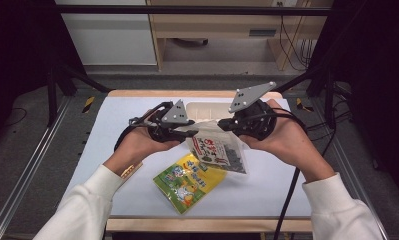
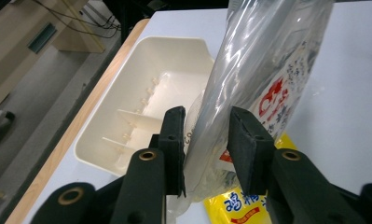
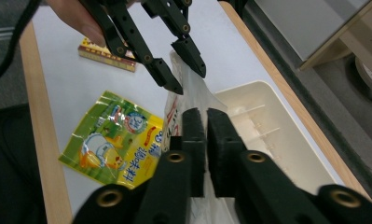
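Clear snack bag (image 1: 218, 150) held up over the table

Right gripper (image 3: 207, 122) pinches its top edge; left gripper (image 2: 206, 123) sits open around it, near the cream tray (image 2: 141, 79).

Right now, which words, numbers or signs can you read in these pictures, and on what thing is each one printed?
On the clear bag: red and dark Chinese characters, too blurred to read.
On the yellow packet: blue Chinese characters, too blurred to read.
On the small yellow box: print too small to read.
No Latin letters or numbers can be read anywhere.
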Demonstrator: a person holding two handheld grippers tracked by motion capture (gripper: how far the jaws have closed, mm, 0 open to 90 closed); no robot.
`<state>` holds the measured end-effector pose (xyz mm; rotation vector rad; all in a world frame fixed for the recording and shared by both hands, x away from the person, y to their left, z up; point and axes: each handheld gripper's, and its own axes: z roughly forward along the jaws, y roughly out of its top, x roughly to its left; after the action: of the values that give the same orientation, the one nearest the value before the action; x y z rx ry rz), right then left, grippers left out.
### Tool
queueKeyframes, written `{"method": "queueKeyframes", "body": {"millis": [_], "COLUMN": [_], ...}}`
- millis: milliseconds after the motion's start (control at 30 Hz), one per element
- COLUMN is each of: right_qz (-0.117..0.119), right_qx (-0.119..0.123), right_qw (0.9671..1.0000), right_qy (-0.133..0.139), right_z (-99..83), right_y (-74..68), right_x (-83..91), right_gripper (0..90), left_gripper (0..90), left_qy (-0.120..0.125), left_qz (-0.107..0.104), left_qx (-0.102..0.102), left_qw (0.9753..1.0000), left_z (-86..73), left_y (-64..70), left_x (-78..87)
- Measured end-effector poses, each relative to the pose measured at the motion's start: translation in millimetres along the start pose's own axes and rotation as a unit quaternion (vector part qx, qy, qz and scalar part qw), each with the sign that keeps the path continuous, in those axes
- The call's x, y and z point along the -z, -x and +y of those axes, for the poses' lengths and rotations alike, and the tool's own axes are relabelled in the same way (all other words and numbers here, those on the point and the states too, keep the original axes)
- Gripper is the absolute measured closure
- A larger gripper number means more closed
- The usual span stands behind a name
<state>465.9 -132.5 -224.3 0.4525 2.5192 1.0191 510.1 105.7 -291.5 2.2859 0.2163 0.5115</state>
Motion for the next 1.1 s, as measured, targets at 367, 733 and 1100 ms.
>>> {"method": "queueKeyframes", "body": {"millis": [367,733,1100], "right_qz": [-0.024,-0.014,0.007], "right_qx": [0.035,0.028,0.013], "right_qw": [0.9975,0.9959,0.9961], "right_qy": [-0.057,-0.084,-0.086], "right_z": [11.9,13.5,8.0], "right_y": [-7.7,-3.3,-2.1], "right_x": [-22.8,-33.9,-33.9], "right_gripper": [73.9,72.2,83.8], "left_gripper": [71.0,72.0,64.8], "left_qy": [0.000,0.004,0.020], "left_qz": [-0.010,-0.016,-0.014], "left_qx": [-0.008,-0.005,0.002], "left_qw": [0.9999,0.9999,0.9997], "left_z": [3.7,2.6,0.4], "left_y": [6.0,5.9,5.4], "left_x": [2.0,0.7,1.7]}}
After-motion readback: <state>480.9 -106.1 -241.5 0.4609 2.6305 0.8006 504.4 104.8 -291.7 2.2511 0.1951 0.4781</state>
